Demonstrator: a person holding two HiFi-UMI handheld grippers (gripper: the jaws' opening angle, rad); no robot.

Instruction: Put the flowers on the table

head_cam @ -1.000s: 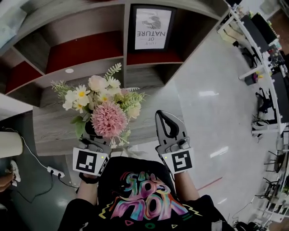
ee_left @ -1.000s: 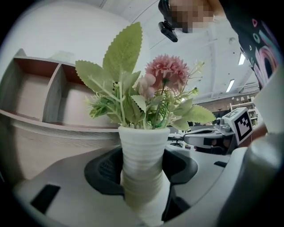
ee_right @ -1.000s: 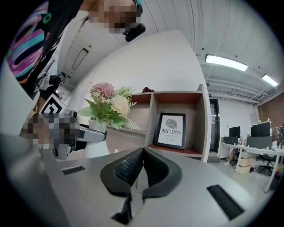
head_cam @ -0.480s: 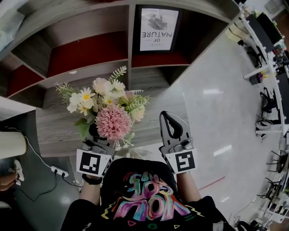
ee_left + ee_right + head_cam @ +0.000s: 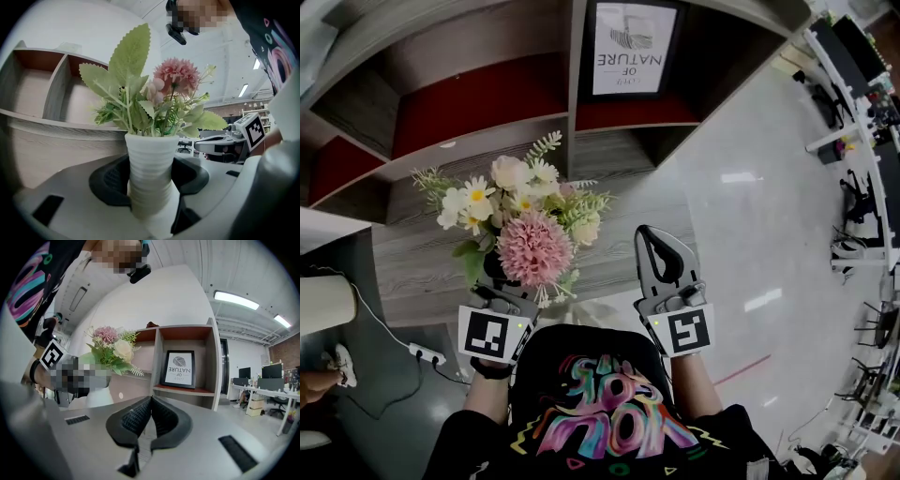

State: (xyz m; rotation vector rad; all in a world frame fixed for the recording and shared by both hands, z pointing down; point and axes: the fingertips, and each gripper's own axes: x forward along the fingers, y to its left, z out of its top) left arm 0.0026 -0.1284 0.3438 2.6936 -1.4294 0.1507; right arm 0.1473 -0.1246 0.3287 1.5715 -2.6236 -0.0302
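Note:
A bouquet of artificial flowers (image 5: pixel 520 225) with a big pink bloom, white daisies and green leaves stands in a white ribbed vase (image 5: pixel 151 173). My left gripper (image 5: pixel 499 295) is shut on that vase, its black pads (image 5: pixel 108 180) pressed against both sides. The bouquet (image 5: pixel 112 352) hangs above the grey wooden table (image 5: pixel 422 267). My right gripper (image 5: pixel 661 258) is to the right of the flowers, shut with nothing between its pads (image 5: pixel 138 420).
A wooden shelf unit with red-backed compartments (image 5: pixel 478 103) stands behind the table and holds a framed print (image 5: pixel 630 47). A power strip (image 5: pixel 425 354) and cable lie on the dark floor at left. Desks and chairs (image 5: pixel 862 122) fill the far right.
The bouquet and both grippers have shifted only slightly, a little left and down in the head view. Both grips are unchanged.

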